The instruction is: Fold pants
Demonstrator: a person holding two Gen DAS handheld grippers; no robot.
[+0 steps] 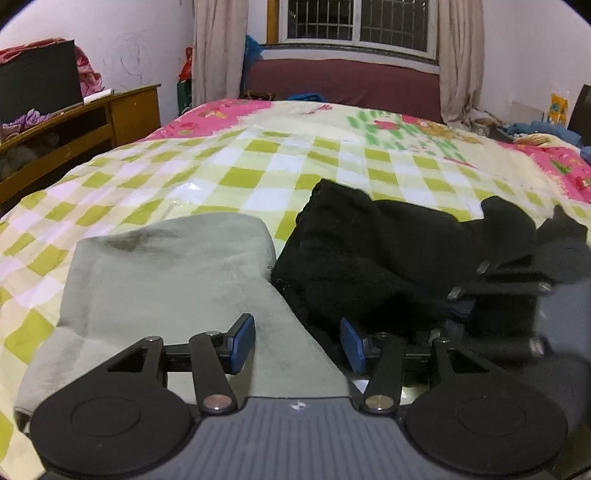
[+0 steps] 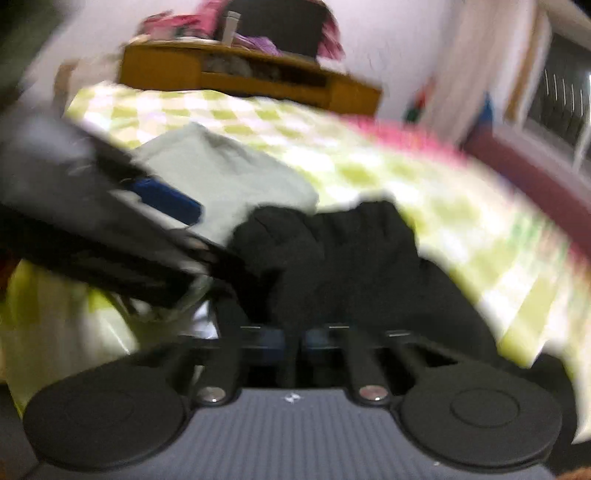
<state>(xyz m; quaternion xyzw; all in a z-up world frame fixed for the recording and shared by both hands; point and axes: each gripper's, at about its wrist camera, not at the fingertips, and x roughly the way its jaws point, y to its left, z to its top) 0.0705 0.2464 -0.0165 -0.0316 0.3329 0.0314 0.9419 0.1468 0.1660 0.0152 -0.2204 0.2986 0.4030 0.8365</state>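
Observation:
Black pants (image 1: pixel 369 254) lie bunched on the checked bedspread (image 1: pixel 236 173), right of a folded grey-green garment (image 1: pixel 170 280). My left gripper (image 1: pixel 297 341) is open and low, one blue pad over the grey garment, the other at the black pants' edge. My right gripper (image 2: pixel 293 341) is shut on a fold of the black pants (image 2: pixel 332 251); it also shows at the right of the left wrist view (image 1: pixel 480 280). The right wrist view is blurred by motion. The left gripper (image 2: pixel 166 201) shows there at the left.
A wooden desk (image 1: pixel 92 118) with clutter stands left of the bed. A maroon headboard or bench (image 1: pixel 343 83) and a barred window (image 1: pixel 354 22) are at the far end. Clothes and clutter (image 1: pixel 535 129) lie at the far right.

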